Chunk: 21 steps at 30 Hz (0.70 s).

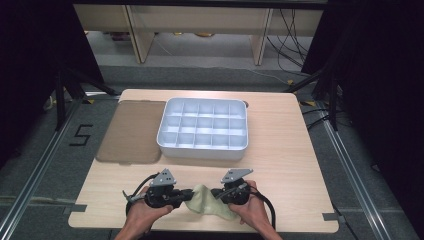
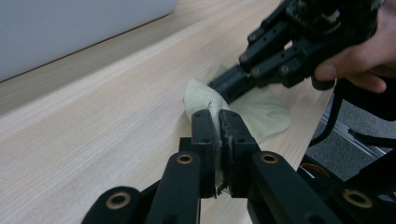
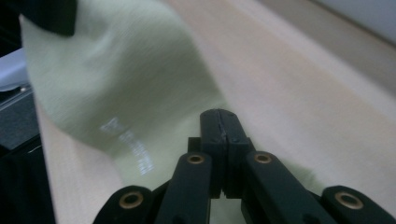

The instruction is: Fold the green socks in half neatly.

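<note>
Cloth [image 1: 206, 201] on table [image 1: 280, 165], pinched by L gripper [image 1: 184, 196] & R gripper [image 1: 214, 194], both clenched on it.

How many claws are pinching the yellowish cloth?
2. The left claw pinches the cloth at its left end, and the right claw pinches its right end, near the table's front edge.

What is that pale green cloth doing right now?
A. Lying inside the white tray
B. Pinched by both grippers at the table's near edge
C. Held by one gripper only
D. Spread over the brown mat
B: the cloth sits between the left gripper and the right gripper, each shut on an end of it, well short of the white tray.
</note>
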{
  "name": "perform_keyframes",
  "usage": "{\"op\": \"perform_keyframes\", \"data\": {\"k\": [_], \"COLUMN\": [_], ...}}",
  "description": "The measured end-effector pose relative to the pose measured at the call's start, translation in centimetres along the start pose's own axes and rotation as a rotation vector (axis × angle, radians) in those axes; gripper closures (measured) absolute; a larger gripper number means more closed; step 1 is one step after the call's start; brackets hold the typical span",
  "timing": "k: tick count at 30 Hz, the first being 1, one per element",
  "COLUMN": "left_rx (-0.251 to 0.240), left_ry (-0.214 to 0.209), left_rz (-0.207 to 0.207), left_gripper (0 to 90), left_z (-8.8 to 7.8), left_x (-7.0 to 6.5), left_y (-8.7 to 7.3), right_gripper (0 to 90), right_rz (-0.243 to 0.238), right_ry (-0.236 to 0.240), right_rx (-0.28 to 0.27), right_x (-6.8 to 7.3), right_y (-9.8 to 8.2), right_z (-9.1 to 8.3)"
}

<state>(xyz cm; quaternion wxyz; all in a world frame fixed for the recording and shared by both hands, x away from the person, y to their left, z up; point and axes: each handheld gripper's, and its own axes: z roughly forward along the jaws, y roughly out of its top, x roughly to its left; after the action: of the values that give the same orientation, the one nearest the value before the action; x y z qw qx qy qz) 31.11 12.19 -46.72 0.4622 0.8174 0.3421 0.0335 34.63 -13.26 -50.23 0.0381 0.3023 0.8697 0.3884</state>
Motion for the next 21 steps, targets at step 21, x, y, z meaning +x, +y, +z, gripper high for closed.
{"op": "perform_keyframes", "data": {"k": [21], "left_rx": [-0.012], "left_ry": [-0.003], "left_rz": [0.003], "left_gripper": [84.5], "left_z": [-0.2], "left_x": [0.2], "left_y": [0.2], "right_gripper": [90.0], "right_rz": [-0.001], "right_ry": [0.050], "right_rx": [-0.031], "right_x": [0.1], "right_y": [-0.1], "right_z": [-1.2]}}
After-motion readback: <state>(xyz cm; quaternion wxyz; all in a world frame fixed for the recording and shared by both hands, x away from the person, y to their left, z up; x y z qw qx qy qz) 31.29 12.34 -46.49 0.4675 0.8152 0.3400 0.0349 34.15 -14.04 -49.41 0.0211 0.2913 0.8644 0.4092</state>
